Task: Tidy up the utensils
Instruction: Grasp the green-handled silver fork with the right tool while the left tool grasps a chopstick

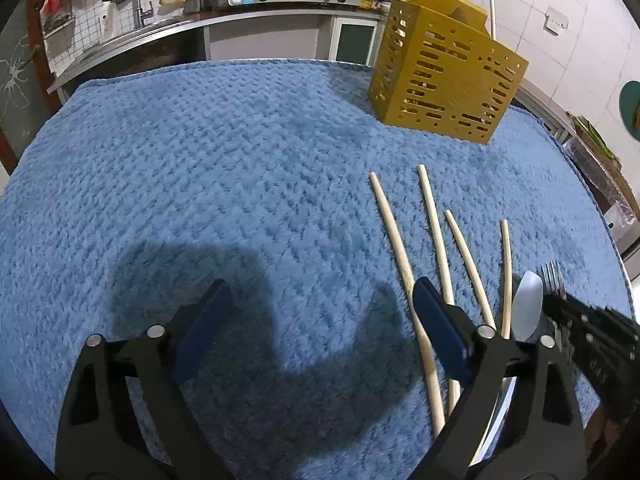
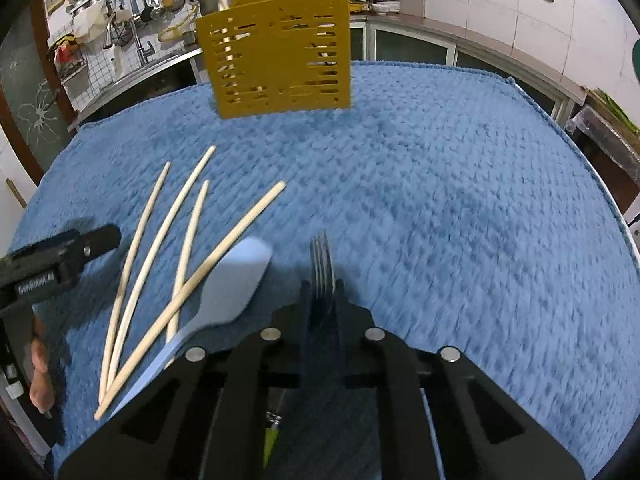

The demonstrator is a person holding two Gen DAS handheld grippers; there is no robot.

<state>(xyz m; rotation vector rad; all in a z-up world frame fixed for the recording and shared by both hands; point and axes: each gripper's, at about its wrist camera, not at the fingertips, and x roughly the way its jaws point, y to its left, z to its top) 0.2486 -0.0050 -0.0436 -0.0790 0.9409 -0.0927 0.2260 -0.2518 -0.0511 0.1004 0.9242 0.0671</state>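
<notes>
Right gripper (image 2: 322, 300) clamps the fork (image 2: 322, 264), tines pointing ahead, with the holder (image 2: 280, 60) straight ahead and slightly left across the cloth (image 2: 460, 200), while the left gripper (image 1: 320, 320) hovers open beside the chopsticks (image 2: 180, 248)

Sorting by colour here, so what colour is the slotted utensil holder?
Mustard yellow; the utensil holder shows best in the right wrist view.
</notes>
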